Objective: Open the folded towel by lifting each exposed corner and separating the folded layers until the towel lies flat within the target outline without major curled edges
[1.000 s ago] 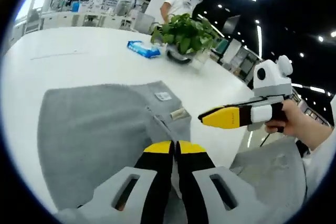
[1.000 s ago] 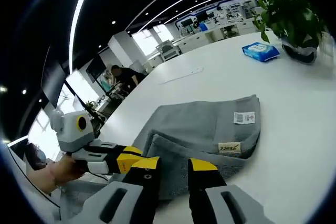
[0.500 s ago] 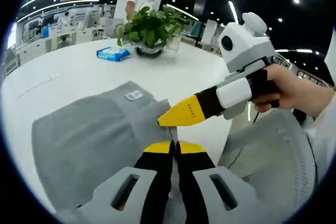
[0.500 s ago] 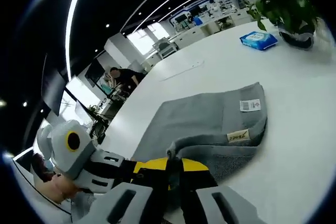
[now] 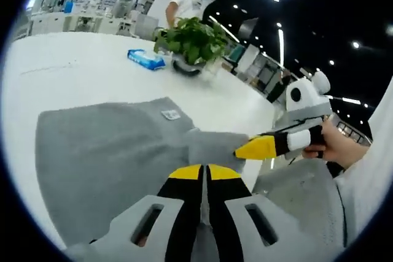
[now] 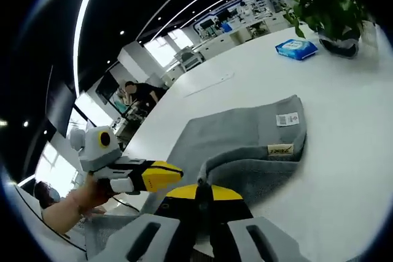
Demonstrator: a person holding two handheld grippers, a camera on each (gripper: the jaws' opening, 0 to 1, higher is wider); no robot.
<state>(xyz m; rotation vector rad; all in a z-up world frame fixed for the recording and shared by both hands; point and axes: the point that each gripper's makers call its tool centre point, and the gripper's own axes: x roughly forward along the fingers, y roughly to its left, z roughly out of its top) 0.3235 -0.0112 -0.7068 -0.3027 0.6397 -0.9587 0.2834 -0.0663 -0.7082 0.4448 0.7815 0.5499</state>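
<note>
A white table [image 6: 344,115] is seen, the grey towel [image 5: 104,151] lying on it short of a plant [image 5: 191,38]; unfolding is judged under way; next, the pinched layer would need drawing outward and laying flat; the towel is folded, two labels showing by the plant-side edge; the right gripper [image 6: 206,191] is closed on a raised fold; the left gripper [image 5: 202,173] is closed, its hold cannot be told.

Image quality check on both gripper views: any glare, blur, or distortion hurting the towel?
Left gripper view: the grey towel is evenly lit and sharp, with no glare; fisheye bends the white table edge, and the ceiling strip lights blow out. Right gripper view: towel labels are visible but too small to read; the plant stretches near the rim, and the background windows are overexposed.
</note>
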